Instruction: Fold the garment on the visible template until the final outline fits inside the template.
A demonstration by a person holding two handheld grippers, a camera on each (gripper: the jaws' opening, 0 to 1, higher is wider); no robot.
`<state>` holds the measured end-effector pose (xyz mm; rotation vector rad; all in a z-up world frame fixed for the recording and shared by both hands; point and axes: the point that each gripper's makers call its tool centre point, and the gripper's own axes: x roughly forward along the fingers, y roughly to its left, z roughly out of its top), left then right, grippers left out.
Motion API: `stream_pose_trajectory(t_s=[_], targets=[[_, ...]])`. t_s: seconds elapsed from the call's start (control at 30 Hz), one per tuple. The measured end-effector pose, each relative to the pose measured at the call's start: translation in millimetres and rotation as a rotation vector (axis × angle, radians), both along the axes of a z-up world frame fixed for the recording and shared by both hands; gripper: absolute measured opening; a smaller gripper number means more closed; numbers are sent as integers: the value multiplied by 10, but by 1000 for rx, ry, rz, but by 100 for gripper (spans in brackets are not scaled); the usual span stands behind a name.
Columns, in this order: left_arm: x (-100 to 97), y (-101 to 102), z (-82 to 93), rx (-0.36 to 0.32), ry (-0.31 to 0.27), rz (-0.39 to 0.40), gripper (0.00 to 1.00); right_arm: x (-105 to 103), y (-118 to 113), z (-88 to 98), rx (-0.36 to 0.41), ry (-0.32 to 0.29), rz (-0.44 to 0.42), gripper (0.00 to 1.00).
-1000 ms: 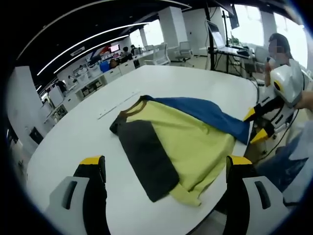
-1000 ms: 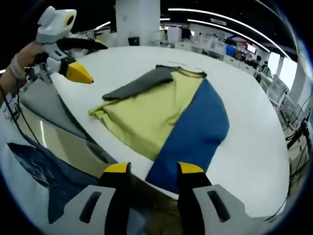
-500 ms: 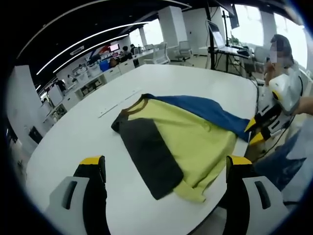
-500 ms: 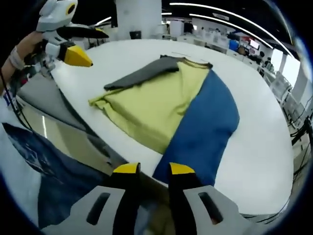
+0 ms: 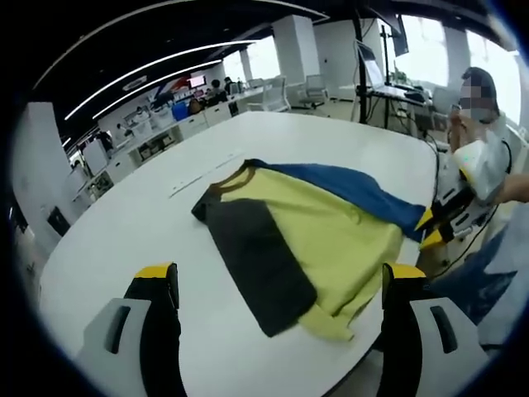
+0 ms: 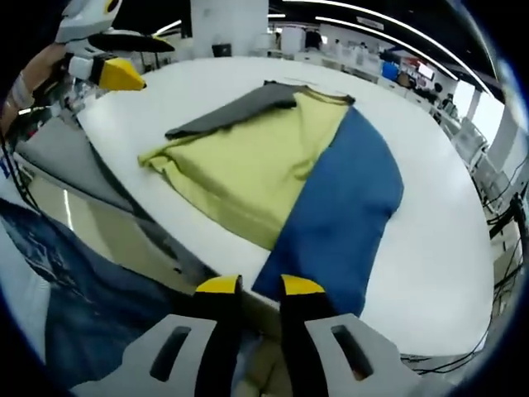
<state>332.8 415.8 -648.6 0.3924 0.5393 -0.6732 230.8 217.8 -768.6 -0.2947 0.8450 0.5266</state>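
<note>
A yellow garment (image 5: 331, 240) with a blue panel (image 5: 347, 186) and a dark grey sleeve (image 5: 252, 260) lies spread on the white table (image 5: 116, 240). Its hem reaches the near edge. My left gripper (image 5: 281, 273) hovers open above the sleeve side, jaws wide apart. At the blue hem, my right gripper (image 5: 428, 229) has its yellow tips on either side of the cloth. In the right gripper view the garment (image 6: 240, 165) stretches away, and the right gripper (image 6: 260, 285) is drawn in on the blue corner (image 6: 331, 240). The left gripper (image 6: 145, 59) is at the upper left.
A thin pale strip (image 5: 198, 175) lies on the table beside the collar. A person (image 5: 475, 107) stands past the table's right end. Jeans (image 6: 66, 298) and a grey cloth (image 6: 58, 157) hang below the near edge. Office desks (image 5: 165, 124) line the back.
The right gripper's jaws have drawn together around the blue hem corner. That gripper has dropped closer to the table edge. The left gripper stays wide open.
</note>
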Motion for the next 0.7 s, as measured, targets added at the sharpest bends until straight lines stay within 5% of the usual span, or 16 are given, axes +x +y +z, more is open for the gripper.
stream_pose_trajectory(t_s=[0.13, 0.37, 0.53, 0.7], targets=[[-13, -10, -15, -11, 8, 5, 99, -4, 19, -6, -68, -3, 65, 20], [-46, -21, -10, -55, 14, 14, 99, 5, 4, -14, -60, 8, 65, 19], [-4, -1, -4, -48, 13, 38, 99, 125, -122, -13, -156, -31, 100, 4], [6, -99, -19, -43, 19, 35, 99, 99, -112, -3, -141, -27, 148, 4]])
